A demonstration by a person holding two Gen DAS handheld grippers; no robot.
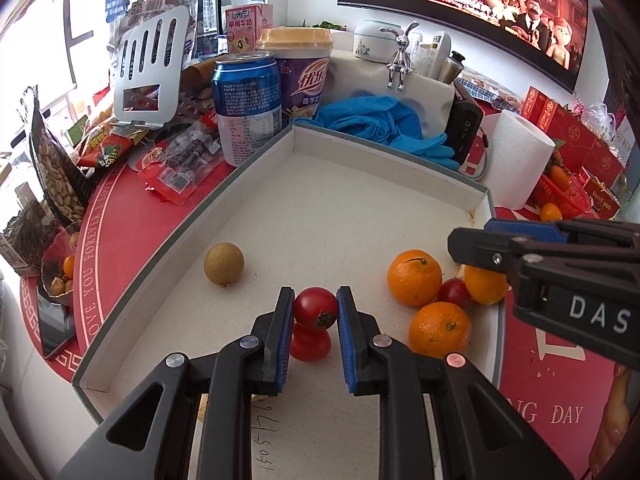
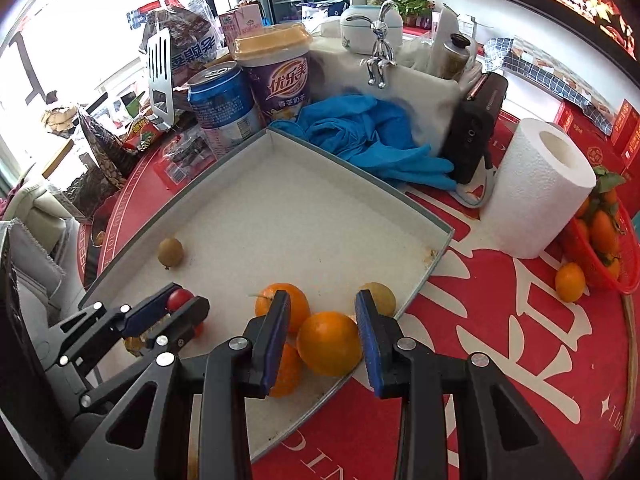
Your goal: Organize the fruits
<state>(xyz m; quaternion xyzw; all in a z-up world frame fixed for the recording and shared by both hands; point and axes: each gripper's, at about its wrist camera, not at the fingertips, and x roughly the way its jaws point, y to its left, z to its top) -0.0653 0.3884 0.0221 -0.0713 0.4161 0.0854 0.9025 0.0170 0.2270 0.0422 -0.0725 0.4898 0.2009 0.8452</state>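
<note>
The left tongs (image 1: 315, 307) are gripping a cherry tomato (image 1: 315, 307) just above another tomato (image 1: 310, 344) in the tray (image 1: 256, 160). The right tongs (image 2: 323, 330) are hanging wide around an orange (image 2: 329, 343), seemingly not touching it, beside two more oranges.

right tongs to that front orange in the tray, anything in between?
Nothing visible. The right tongs stand open with the front orange already between the fingers; other oranges sit just behind and left of it.
</note>
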